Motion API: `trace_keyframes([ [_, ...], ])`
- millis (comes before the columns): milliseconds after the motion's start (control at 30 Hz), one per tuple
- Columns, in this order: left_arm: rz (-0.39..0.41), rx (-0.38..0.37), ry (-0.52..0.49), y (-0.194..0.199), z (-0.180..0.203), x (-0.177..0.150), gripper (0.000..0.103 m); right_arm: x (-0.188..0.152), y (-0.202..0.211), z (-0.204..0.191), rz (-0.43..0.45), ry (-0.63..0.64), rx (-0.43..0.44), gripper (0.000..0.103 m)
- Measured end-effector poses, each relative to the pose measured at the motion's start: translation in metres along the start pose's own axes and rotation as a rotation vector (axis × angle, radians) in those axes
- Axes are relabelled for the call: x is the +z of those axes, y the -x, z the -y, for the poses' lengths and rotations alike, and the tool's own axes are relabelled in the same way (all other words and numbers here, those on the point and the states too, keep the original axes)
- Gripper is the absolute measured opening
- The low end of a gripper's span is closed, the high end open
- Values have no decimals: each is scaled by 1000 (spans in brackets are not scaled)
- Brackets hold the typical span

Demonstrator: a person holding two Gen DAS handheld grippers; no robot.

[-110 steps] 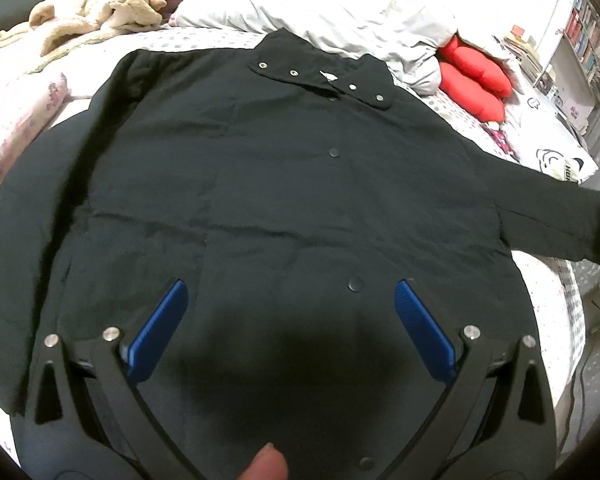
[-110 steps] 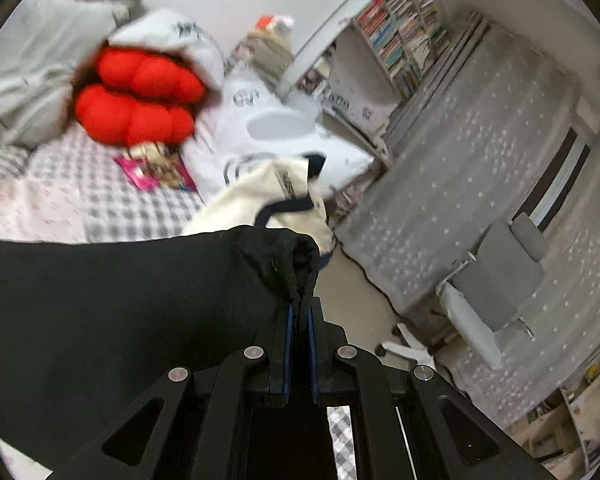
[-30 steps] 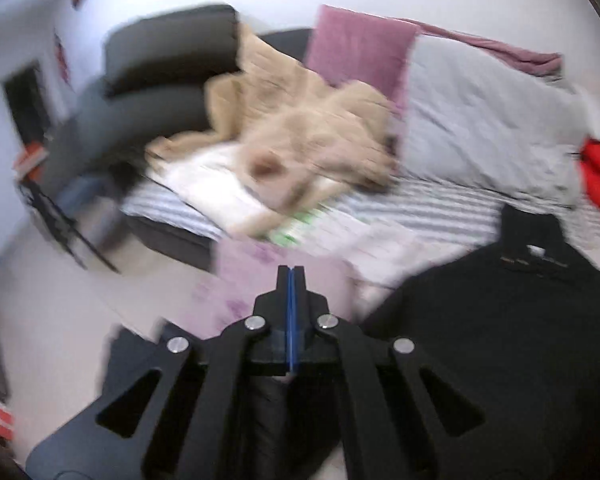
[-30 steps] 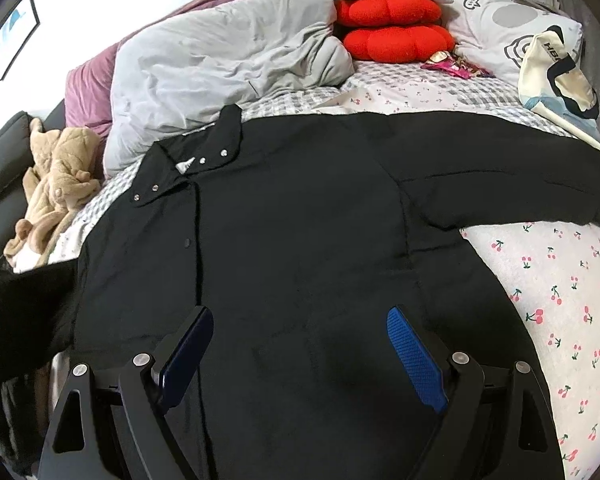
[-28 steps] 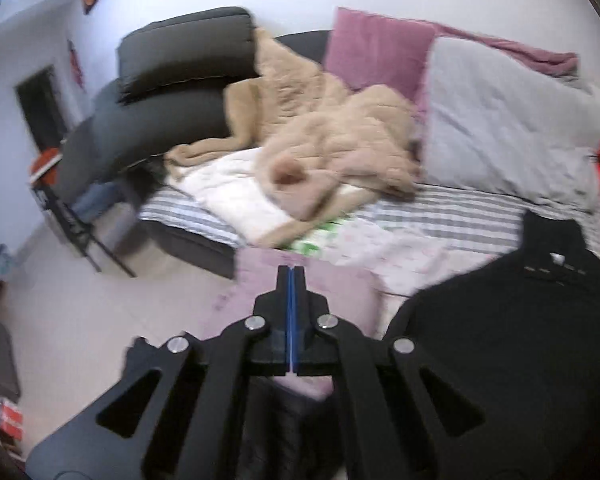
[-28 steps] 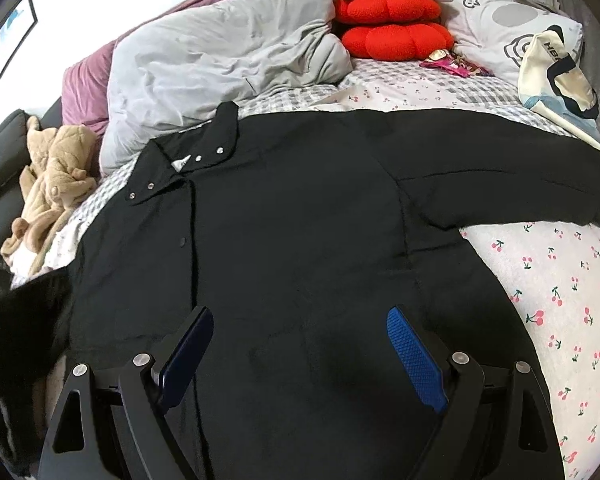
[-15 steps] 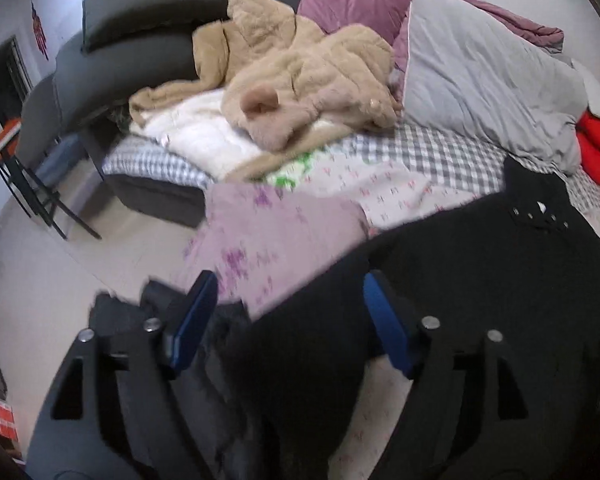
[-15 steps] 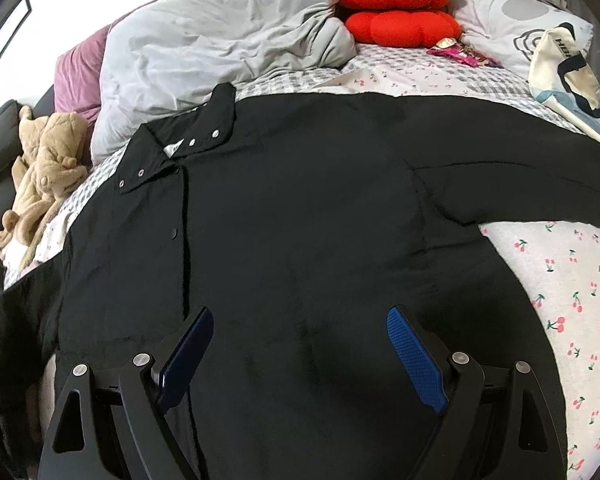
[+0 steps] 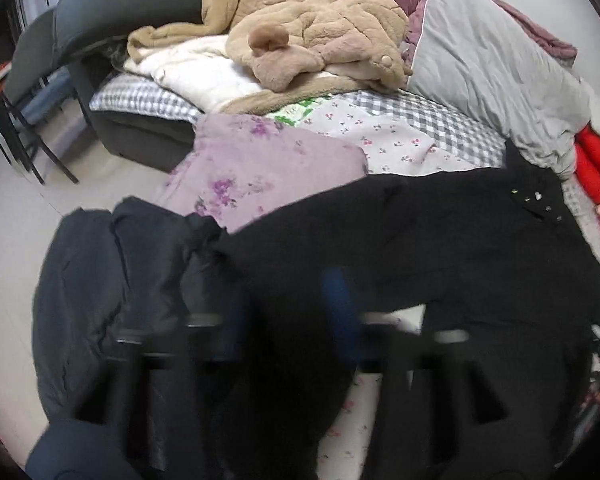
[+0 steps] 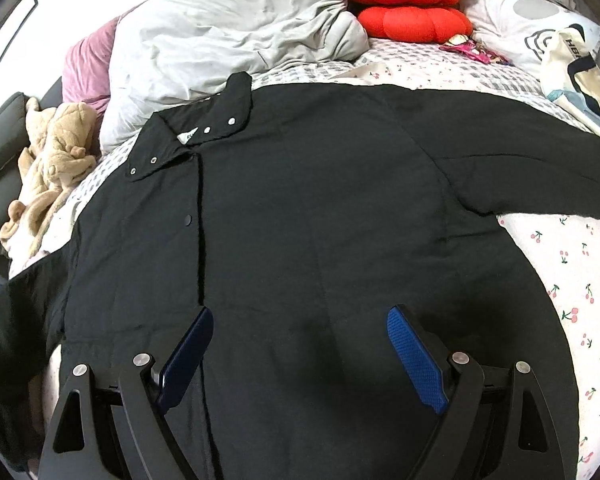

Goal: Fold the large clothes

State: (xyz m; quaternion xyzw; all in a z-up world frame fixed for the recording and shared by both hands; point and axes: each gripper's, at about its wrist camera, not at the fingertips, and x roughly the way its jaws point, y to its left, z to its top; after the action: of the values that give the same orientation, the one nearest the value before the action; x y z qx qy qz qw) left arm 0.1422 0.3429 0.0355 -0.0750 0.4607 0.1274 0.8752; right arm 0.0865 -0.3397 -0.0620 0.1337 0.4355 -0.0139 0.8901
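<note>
A black jacket (image 10: pixel 320 200) lies spread front-up across a bed (image 10: pixel 560 280) covered with a white sheet printed with small cherries. Its snap-fastened collar points toward the head of the bed, and its front is closed. Seen from the right wrist, one sleeve (image 10: pixel 540 176) stretches flat out to the right over the sheet. The right claw (image 10: pixel 300 320) hovers above the lower front of the jacket with its blue-padded jaws spread wide and nothing between them. Seen from the left wrist, the jacket (image 9: pixel 460 240) fills the right side, and its other sleeve (image 9: pixel 300 240) runs toward the bed's edge. The left claw (image 9: pixel 284 304) is smeared by motion blur at that sleeve. Its jaws have just been closing and are now pressed together, with dark sleeve cloth between them. The blur hides whether the pads truly pinch the cloth. Just left of the sleeve end hangs a dark blue-grey garment (image 9: pixel 92 280). A lilac floral cloth (image 9: pixel 260 164) lies beyond the sleeve. Farther back are a beige plush coat (image 9: pixel 312 32) and a dark sofa (image 9: pixel 140 0). A grey duvet (image 10: pixel 240 28) is bunched behind the collar, beside two red cushions (image 10: pixel 408 4).
</note>
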Motion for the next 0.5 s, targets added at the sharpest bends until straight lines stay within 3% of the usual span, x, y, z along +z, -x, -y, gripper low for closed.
trace_keyframes([
  [133, 128, -2, 44, 28, 3, 22, 5, 0, 1, 1, 5, 7, -10, 90],
  [267, 245, 59, 65, 55, -1, 63, 5, 0, 0, 5, 7, 5, -26, 90],
  [400, 240, 137, 101, 37, -18, 101, 5, 1, -6, 5, -1, 14, -39, 90],
  [500, 176, 226, 126, -3, -32, 111, 5, 2, -11, 4, -9, 38, -51, 90],
])
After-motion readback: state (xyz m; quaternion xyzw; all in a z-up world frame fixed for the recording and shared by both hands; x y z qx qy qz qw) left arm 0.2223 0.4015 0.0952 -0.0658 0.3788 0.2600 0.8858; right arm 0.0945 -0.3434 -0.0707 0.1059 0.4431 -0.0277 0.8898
